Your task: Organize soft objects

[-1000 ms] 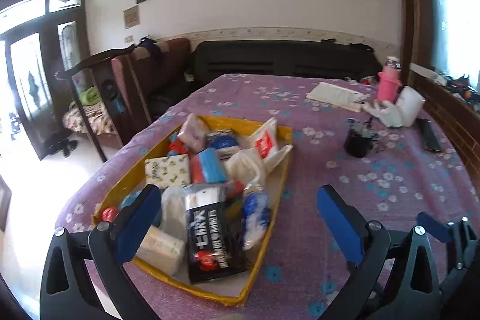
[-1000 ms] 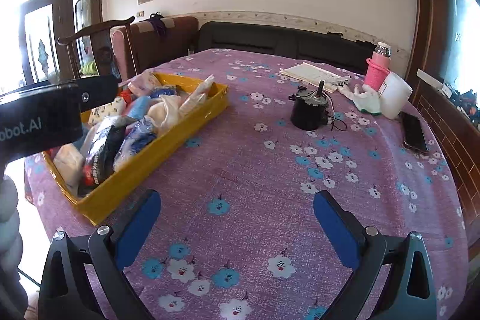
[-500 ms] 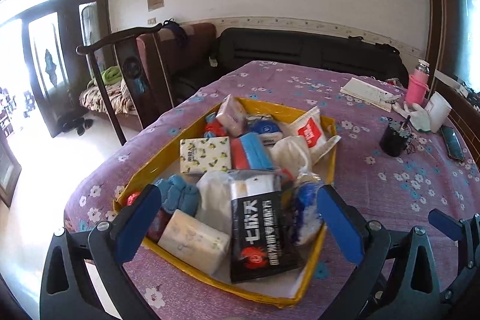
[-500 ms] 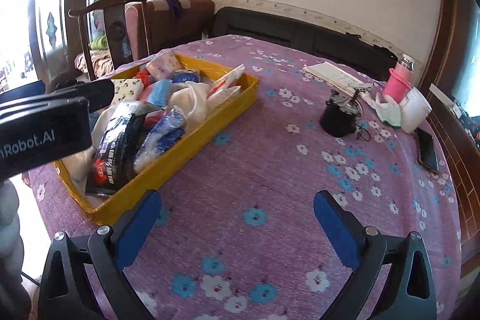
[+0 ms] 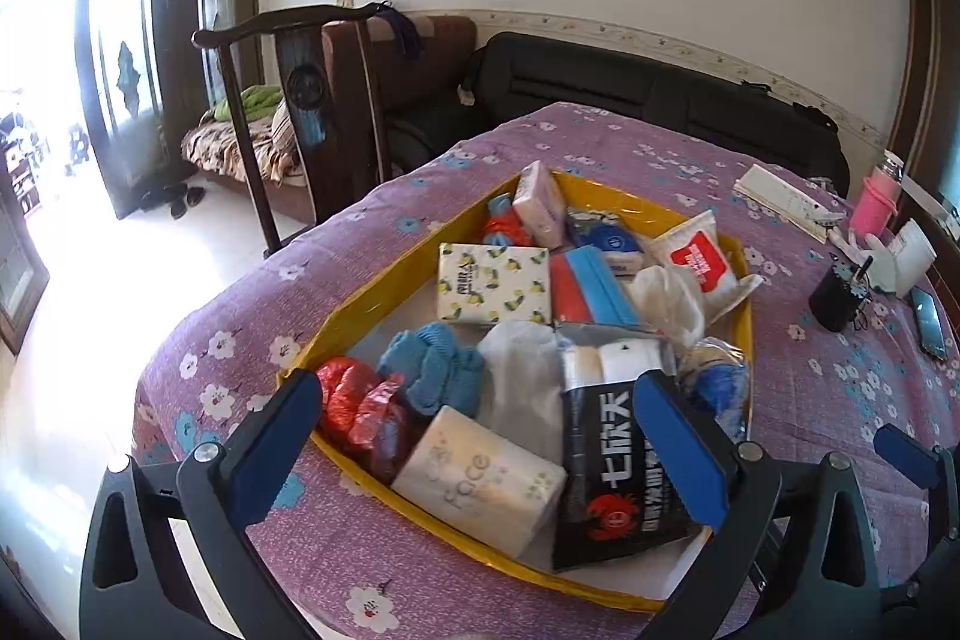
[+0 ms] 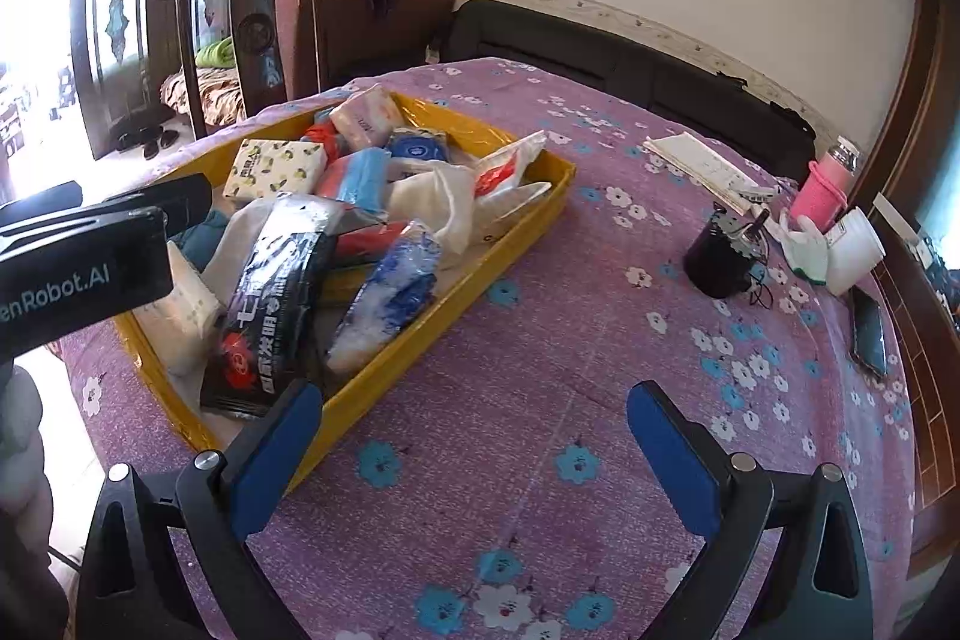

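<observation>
Soft packets [image 5: 480, 466] crowd the yellow tray [image 5: 360, 304] (black cup [image 6: 717, 259] well apart); both grippers' fingers [image 5: 675, 451] gape empty.

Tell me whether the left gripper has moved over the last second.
Yes. The left gripper has swung left and closer over the yellow tray; the black cup slid toward the view's right edge.

You see a yellow tray [image 5: 384, 289], a purple tablecloth [image 6: 540, 340] with white and blue flowers, a lemon-print tissue pack [image 5: 493, 284], and blue knitwear [image 5: 435, 363].
</observation>
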